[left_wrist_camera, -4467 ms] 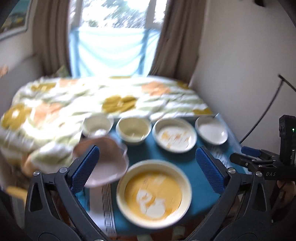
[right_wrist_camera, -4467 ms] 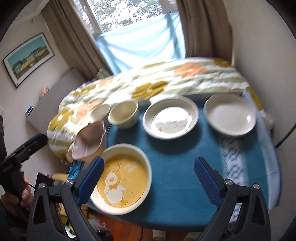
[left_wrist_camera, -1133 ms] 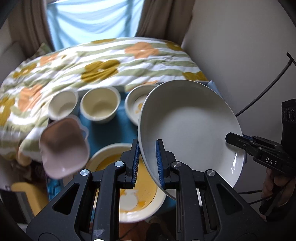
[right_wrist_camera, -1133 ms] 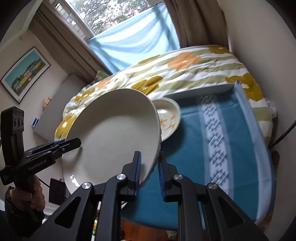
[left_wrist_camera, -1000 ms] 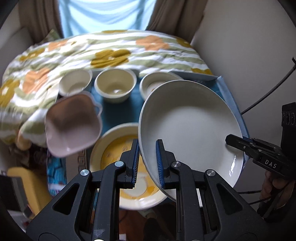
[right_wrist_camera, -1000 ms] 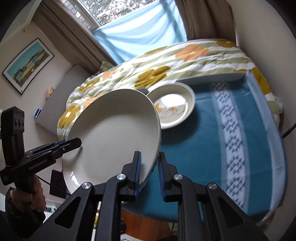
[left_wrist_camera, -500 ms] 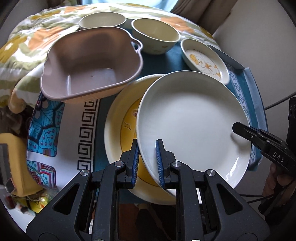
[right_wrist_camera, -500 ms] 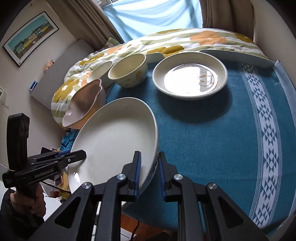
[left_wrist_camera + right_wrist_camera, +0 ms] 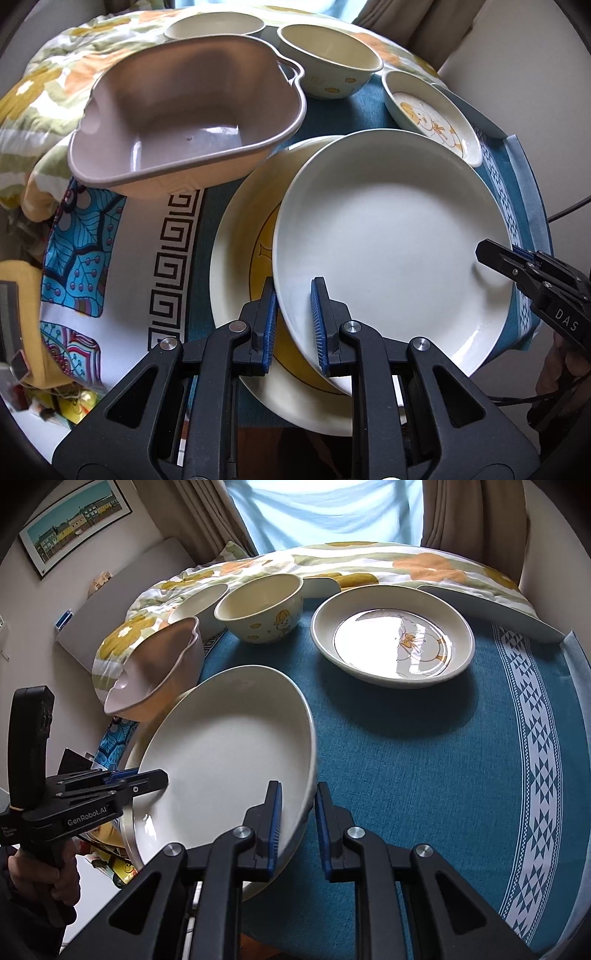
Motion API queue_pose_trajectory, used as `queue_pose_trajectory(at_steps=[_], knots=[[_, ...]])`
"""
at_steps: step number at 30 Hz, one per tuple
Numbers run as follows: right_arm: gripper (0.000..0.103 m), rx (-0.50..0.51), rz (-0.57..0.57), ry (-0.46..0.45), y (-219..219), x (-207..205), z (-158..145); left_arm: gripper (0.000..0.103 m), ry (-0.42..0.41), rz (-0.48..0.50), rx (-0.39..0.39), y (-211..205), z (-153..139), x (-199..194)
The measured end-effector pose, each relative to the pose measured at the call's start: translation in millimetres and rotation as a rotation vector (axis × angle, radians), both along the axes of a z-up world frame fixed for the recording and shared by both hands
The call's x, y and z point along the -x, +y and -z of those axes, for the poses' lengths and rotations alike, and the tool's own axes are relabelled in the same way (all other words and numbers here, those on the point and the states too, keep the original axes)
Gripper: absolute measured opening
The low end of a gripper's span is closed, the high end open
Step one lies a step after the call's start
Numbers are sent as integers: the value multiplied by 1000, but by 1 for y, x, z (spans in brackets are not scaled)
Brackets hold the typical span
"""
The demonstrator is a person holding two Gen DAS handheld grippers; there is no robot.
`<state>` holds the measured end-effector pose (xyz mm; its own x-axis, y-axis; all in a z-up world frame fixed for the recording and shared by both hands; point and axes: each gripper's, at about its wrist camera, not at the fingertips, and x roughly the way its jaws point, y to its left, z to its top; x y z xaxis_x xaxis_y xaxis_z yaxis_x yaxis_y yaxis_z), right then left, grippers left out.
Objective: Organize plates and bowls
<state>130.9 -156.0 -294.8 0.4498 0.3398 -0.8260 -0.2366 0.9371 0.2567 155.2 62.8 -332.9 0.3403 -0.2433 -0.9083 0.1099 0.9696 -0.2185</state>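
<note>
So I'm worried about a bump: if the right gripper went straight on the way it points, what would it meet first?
Beyond the white plate it straddles, probably the duck plate across the cloth; depth is unclear.

Right of white plate [image 9: 229, 746]: bare teal cloth [image 9: 424, 760], open passage. Left: pink dish [image 9: 184, 114] overhangs yellow plate [image 9: 236, 236], blocks. Beyond: cream bowl [image 9: 262, 609], duck plate [image 9: 395, 635], bedding [image 9: 369, 565] close off far side.

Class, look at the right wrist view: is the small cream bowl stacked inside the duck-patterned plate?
No, the cream bowl stands apart, beside the duck-patterned plate.
</note>
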Motion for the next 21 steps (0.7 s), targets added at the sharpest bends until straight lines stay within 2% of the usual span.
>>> queue_pose_trajectory(at_steps=[3, 10, 14, 19, 21], knots=[[16, 9, -5, -4, 0, 0, -1, 15, -18, 9, -37, -10, 0, -1], [16, 55, -25, -13, 4, 2, 2, 16, -98, 40, -189, -37, -4, 5], [16, 160, -74, -67, 16, 7, 1, 16, -133, 34, -236, -44, -5, 9], [16, 174, -101, -65, 23, 5, 4, 16, -169, 31, -348, -46, -6, 12], [16, 192, -113, -78, 26, 6, 3, 16, -175, 29, -367, -48, -6, 15]])
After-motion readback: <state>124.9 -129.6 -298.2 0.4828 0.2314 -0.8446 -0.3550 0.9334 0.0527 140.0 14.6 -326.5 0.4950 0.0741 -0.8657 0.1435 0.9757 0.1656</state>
